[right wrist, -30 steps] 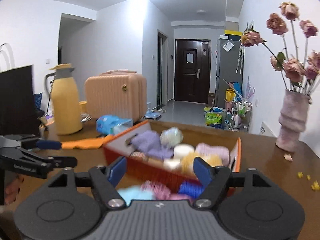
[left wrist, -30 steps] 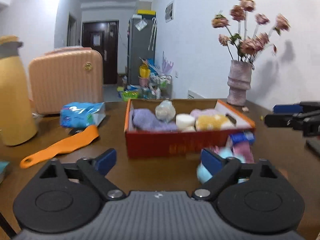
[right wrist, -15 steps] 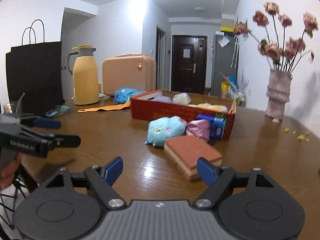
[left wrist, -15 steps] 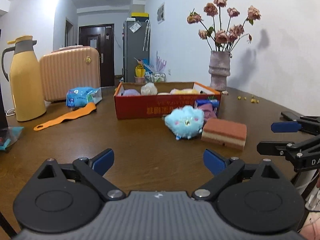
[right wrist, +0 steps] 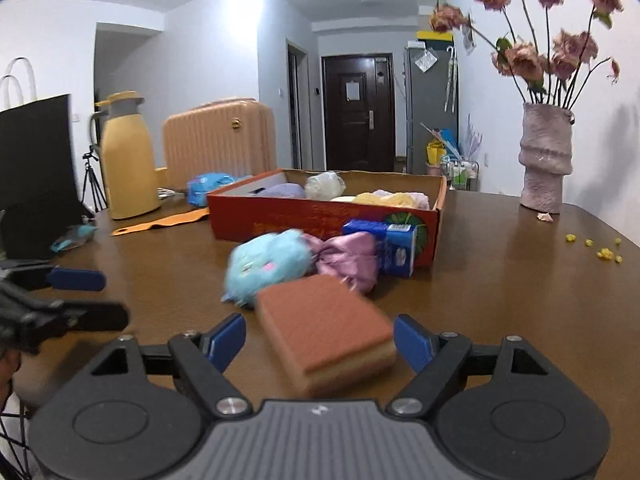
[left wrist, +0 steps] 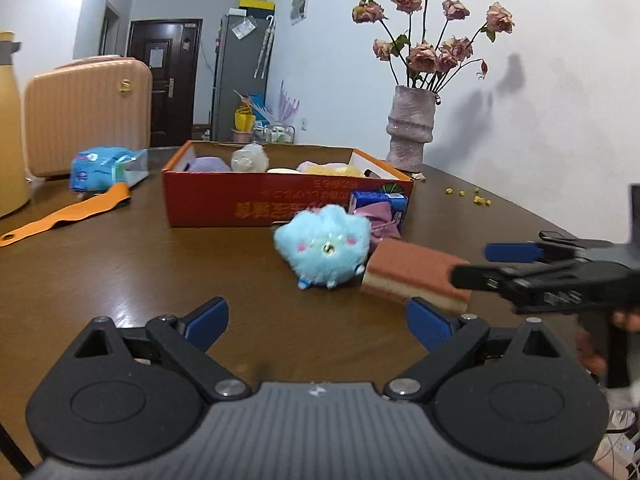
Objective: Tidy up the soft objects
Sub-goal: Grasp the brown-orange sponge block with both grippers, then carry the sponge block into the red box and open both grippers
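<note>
A red box [left wrist: 256, 204] holds several soft items on the brown table. In front of it lie a fluffy blue plush [left wrist: 324, 246], a pink satin bow [right wrist: 348, 256], a blue tissue pack [right wrist: 396, 246] and a brown-and-yellow sponge [right wrist: 326, 332]. My right gripper [right wrist: 320, 344] is open, its blue pads on either side of the sponge without touching it. My left gripper [left wrist: 318, 324] is open and empty, a short way in front of the plush [right wrist: 268, 266]. The sponge [left wrist: 412, 274] also shows in the left wrist view, beside the right gripper [left wrist: 500, 264].
A pink vase of dried roses [left wrist: 412, 128] stands behind the box at the right. A yellow thermos [right wrist: 126, 160], a peach suitcase [right wrist: 218, 140], a blue packet [left wrist: 100, 166] and an orange strap [left wrist: 68, 212] lie at the left. Yellow crumbs [right wrist: 600, 250] dot the right side.
Both grippers have moved forward toward the items. The right gripper now straddles the sponge, and the left one has come closer to the blue plush.
</note>
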